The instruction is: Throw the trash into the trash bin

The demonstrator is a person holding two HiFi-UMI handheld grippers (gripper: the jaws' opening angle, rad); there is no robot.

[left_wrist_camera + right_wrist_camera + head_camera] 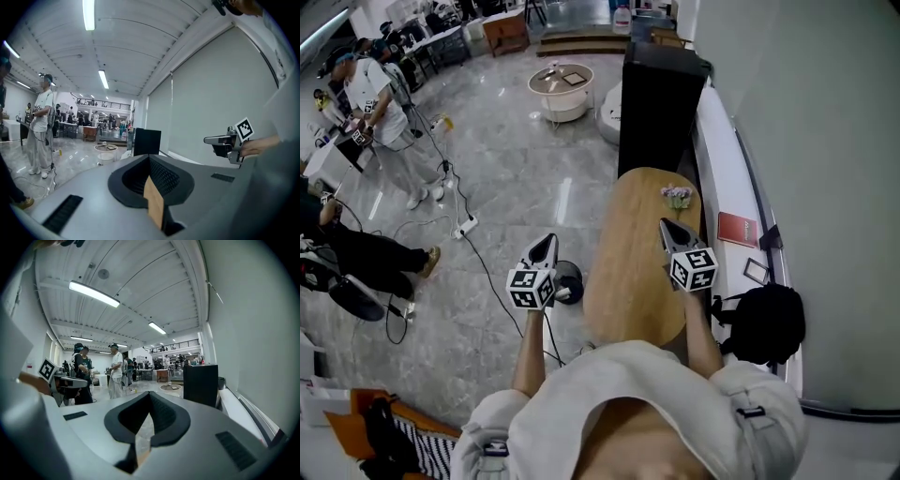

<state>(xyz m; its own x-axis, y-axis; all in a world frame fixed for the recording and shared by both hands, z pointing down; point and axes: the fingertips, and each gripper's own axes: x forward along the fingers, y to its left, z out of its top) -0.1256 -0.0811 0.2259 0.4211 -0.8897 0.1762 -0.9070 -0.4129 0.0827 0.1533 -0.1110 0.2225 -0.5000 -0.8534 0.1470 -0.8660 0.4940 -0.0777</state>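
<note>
In the head view my left gripper [547, 241] is raised over the floor just left of the oval wooden table [633, 272]. My right gripper [667, 226] is raised over the table's right half. Both point forward, and the jaws of each meet at the tip with nothing between them. The left gripper view [149, 158] and the right gripper view [150, 393] show the same closed jaws. A small black round bin [569, 277] stands on the floor below the left gripper, with a white scrap [563, 293] at its near side. No trash shows on the table.
A small flower pot [677, 197] sits at the table's far end, in front of a tall black cabinet [661, 94]. A black backpack [766, 322] and a red book [737, 229] lie on the white ledge at right. People [380, 103] and cables [469, 225] occupy the floor at left.
</note>
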